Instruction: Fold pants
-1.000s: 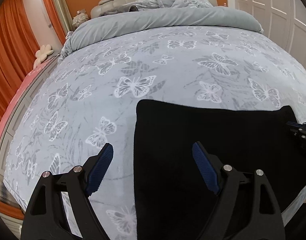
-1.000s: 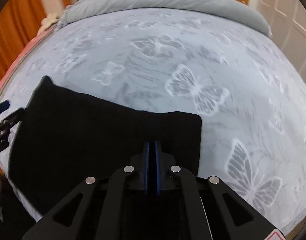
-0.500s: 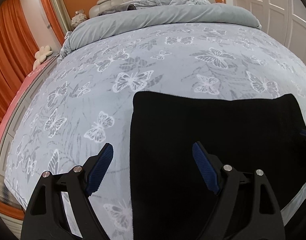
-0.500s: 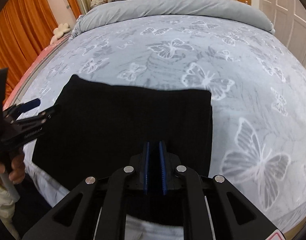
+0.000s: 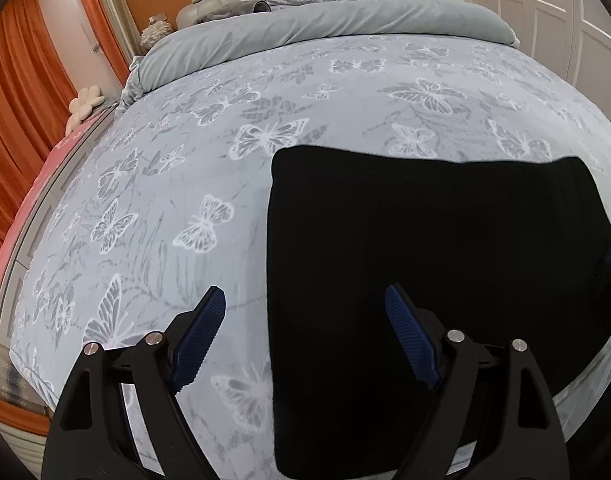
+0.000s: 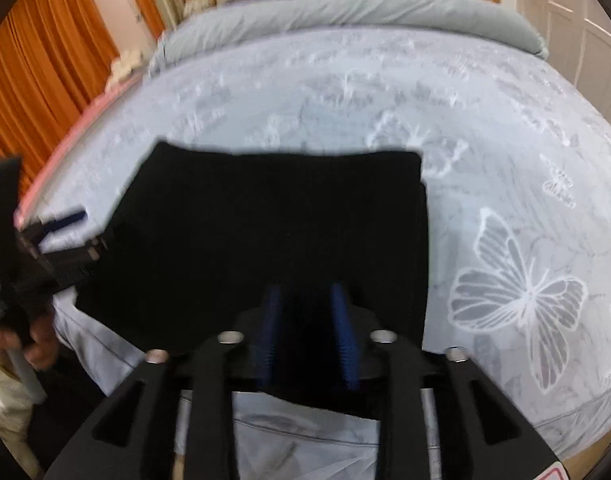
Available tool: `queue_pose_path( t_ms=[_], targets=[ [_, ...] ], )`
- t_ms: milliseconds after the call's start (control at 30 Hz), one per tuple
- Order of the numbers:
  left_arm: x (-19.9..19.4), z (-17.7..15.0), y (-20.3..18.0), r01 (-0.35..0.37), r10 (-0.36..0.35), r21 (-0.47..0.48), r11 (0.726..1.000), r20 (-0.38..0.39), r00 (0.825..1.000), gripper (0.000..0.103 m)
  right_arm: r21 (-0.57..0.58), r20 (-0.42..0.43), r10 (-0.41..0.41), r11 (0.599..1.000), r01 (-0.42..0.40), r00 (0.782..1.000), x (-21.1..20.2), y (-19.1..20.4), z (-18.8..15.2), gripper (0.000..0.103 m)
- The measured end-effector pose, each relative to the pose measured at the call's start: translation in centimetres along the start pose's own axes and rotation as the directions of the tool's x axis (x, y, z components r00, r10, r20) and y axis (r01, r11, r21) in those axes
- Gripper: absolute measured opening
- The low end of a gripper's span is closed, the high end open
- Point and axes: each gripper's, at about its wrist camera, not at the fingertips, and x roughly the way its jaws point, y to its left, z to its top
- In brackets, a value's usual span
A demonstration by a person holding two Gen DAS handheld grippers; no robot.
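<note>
The black pants (image 5: 425,260) lie folded into a flat rectangle near the front edge of the bed; the right wrist view also shows the pants (image 6: 273,216). My left gripper (image 5: 303,300) is open wide and straddles the pants' left edge, one finger over the bedspread and one over the cloth. My right gripper (image 6: 305,292) hovers over the pants' near edge with its jaws opening; dark cloth shows in the gap, and the pads do not press on it. The left gripper (image 6: 65,232) shows at the left of the right wrist view, held by a hand (image 6: 37,340).
The bed carries a pale blue butterfly bedspread (image 5: 265,132), with a rolled grey duvet (image 5: 325,28) and a headboard at the far end. Orange curtains (image 5: 21,92) hang on the left and white doors (image 5: 565,20) stand on the right. The bed's front edge (image 6: 305,432) is close below.
The right gripper's jaws went from shut to parted, and it drew back toward the bed's near edge, bringing more of the pants into view. The left gripper stayed open and shifted slightly.
</note>
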Motion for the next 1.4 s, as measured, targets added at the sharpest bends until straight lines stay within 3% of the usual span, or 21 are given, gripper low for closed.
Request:
queue_pose_path(
  t_ms=[133,233,333,433,467,500,567,667,767,800,867,900,1033,1067,1100,1133,1233,1300,1400],
  targets=[
    [-0.1,-0.6,0.0,-0.004,0.004,0.007,1.0,-0.004,1.0,0.081,-0.023,-0.04,-0.003,1.0,0.002,0.999,0.9,0.6,-0.6,0.035],
    [-0.1,-0.8,0.3,-0.007,0.007,0.005,1.0,-0.006,1.0,0.081,-0.068,-0.054,-0.054,0.996,0.051,0.997,1.7,1.5,-0.8,0.034],
    [-0.3,-0.9,0.8,-0.007,0.007,-0.009,1.0,-0.006,1.0,0.081,-0.05,-0.019,0.042,0.998,-0.043,0.999,0.7,2.3,-0.2,0.036],
    [-0.7,-0.5,2.2,-0.012,0.012,-0.029,1.0,-0.001,1.0,0.081,-0.125,0.003,0.144,0.982,-0.143,0.99,0.2,5.6,0.2,0.036],
    [-0.8,-0.3,2.9,-0.014,0.014,-0.045,0.999,0.003,1.0,0.082,-0.169,0.0,0.169,0.972,-0.166,0.986,0.2,7.1,0.1,0.039],
    [-0.9,-0.2,3.8,-0.018,0.019,-0.062,0.998,0.006,1.0,0.082,-0.23,-0.006,0.191,0.955,-0.188,0.981,0.4,9.2,-0.3,0.051],
    [-1.1,0.2,6.1,-0.03,0.031,-0.108,0.994,0.011,0.999,0.085,-0.379,-0.013,0.198,0.906,-0.188,0.98,0.9,13.4,-1.6,0.066],
    [-1.4,0.1,9.2,-0.054,0.059,-0.182,0.982,0.02,0.998,0.086,-0.584,0.009,0.138,0.805,-0.107,0.99,2.1,18.4,-3.9,0.066],
    [-1.3,-0.4,10.4,-0.07,0.074,-0.191,0.979,0.013,0.997,0.086,-0.642,0.038,0.083,0.766,-0.039,0.996,3.9,20.7,-4.4,0.066],
    [-1.3,-0.5,10.4,-0.074,0.078,-0.187,0.98,0.013,0.997,0.086,-0.643,0.009,0.077,0.764,-0.053,0.997,5.3,21.2,-4.2,0.057],
    [-1.6,-0.8,10.3,-0.084,0.089,-0.175,0.981,0.022,0.996,0.086,-0.621,-0.046,0.058,0.78,-0.074,0.997,7.4,21.2,-3.4,0.026],
    [-1.8,-0.9,10.4,-0.084,0.089,-0.172,0.981,0.026,0.996,0.086,-0.603,-0.045,0.074,0.793,-0.086,0.996,7.3,21.2,-2.8,0.017],
    [-2.6,-0.7,10.8,-0.061,0.072,-0.188,0.98,0.048,0.996,0.086,-0.507,-0.007,0.202,0.844,-0.178,0.979,5.4,21.2,0.2,0.016],
    [-2.5,-0.6,10.7,-0.062,0.072,-0.187,0.98,0.049,0.996,0.086,-0.497,-0.038,0.205,0.845,-0.197,0.978,6.4,21.0,0.4,0.02],
    [-2.4,-0.5,10.6,-0.061,0.071,-0.182,0.981,0.045,0.996,0.086,-0.483,-0.143,0.191,0.843,-0.237,0.971,8.9,21.0,0.2,0.021],
    [-2.2,-0.5,10.4,-0.063,0.071,-0.178,0.982,0.041,0.997,0.086,-0.468,-0.189,0.191,0.845,-0.259,0.963,10.0,20.5,-0.3,0.021],
    [-1.9,-0.5,9.4,-0.054,0.059,-0.161,0.986,0.029,0.998,0.086,-0.447,-0.15,0.255,0.844,-0.296,0.955,7.5,19.4,0.2,0.036],
    [-1.8,-0.4,8.6,-0.051,0.055,-0.144,0.988,0.027,0.998,0.086,-0.422,-0.049,0.287,0.862,-0.28,0.957,4.0,16.9,1.7,0.056],
    [-1.4,-0.5,7.5,-0.049,0.052,-0.124,0.991,0.019,0.998,0.086,-0.304,0.104,0.169,0.944,-0.13,0.98,0.9,10.2,4.4,0.064]
  ],
)
